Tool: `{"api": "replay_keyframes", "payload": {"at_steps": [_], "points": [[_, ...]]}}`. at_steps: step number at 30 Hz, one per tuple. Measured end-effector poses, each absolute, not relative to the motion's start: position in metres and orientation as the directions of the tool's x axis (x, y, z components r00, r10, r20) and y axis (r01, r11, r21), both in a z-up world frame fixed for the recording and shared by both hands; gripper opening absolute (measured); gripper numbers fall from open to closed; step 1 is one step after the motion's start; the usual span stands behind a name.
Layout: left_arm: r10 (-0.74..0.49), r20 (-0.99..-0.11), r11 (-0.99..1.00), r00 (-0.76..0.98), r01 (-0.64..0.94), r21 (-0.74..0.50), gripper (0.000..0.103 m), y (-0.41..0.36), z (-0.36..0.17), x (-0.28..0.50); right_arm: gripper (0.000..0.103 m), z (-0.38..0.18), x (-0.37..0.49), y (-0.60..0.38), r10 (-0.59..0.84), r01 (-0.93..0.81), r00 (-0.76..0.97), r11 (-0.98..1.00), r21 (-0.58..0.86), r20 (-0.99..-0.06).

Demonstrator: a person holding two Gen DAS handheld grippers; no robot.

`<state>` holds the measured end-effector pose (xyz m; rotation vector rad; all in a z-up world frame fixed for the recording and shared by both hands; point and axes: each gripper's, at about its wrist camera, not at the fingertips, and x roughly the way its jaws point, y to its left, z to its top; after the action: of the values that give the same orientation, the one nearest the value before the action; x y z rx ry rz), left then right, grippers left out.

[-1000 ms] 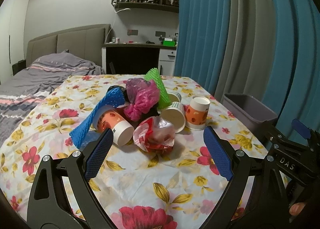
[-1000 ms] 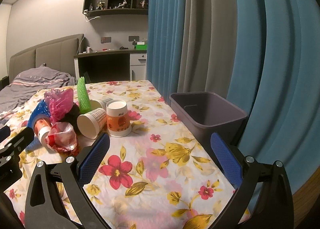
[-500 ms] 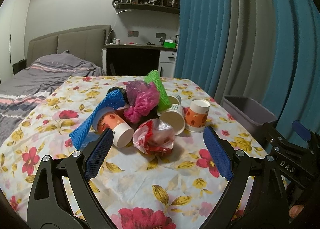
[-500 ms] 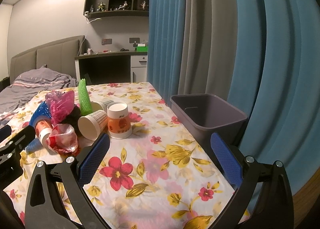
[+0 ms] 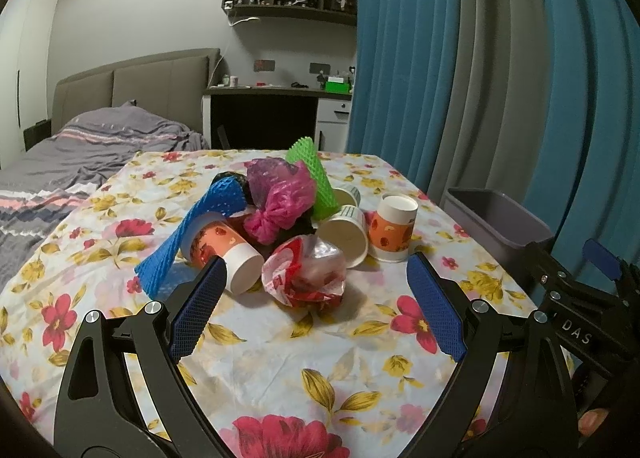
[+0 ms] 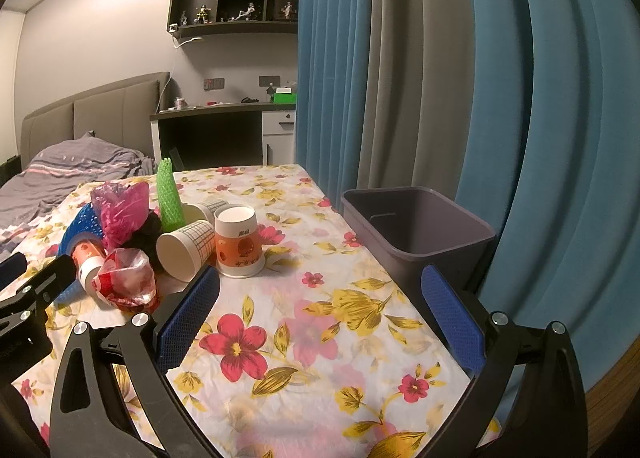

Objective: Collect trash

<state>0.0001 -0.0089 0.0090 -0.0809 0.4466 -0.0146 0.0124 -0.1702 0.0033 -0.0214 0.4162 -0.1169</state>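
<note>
Both tools hang above the flowered desk, and nothing has been picked up yet. The left tool has its jaws spread wide and empty, lined up on the trash heap in the middle of the desk. The right tool is just as wide and empty, facing bare cloth with the grey bin at the desk's right edge, just ahead of it.

The heap is tight: a crumpled red-and-clear wrapper sits nearest the left tool, with a tipped orange cup to its left, lying on a blue foam net. Behind are a pink plastic bag, a green foam net, a white cup on its side and an upturned orange cup.

The sensible opening, I'd say, is that wrapper: it is frontmost, free on its near side and already between the left pads. Come in low and level so the pads close around its bulk, not its loose film, which would likely slip. Keep the left pad clear of the tipped cup's rim, or it may roll and drag the blue net along. For the right tool, the upturned cup looks the easy one: it stands alone, closest to the bin, and wants a light squeeze across its waist, since paper walls likely buckle.
</note>
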Motion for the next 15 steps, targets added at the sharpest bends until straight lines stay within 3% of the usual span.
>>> {"api": "replay_keyframes", "payload": {"at_steps": [15], "points": [[-0.033,-0.428,0.996,0.903,-0.003,-0.085,0.090,-0.0065,0.0071,-0.0009,0.098,-0.0034,0.0150,-0.1752,-0.134,0.126,0.903,0.991,-0.045,-0.408]]}}
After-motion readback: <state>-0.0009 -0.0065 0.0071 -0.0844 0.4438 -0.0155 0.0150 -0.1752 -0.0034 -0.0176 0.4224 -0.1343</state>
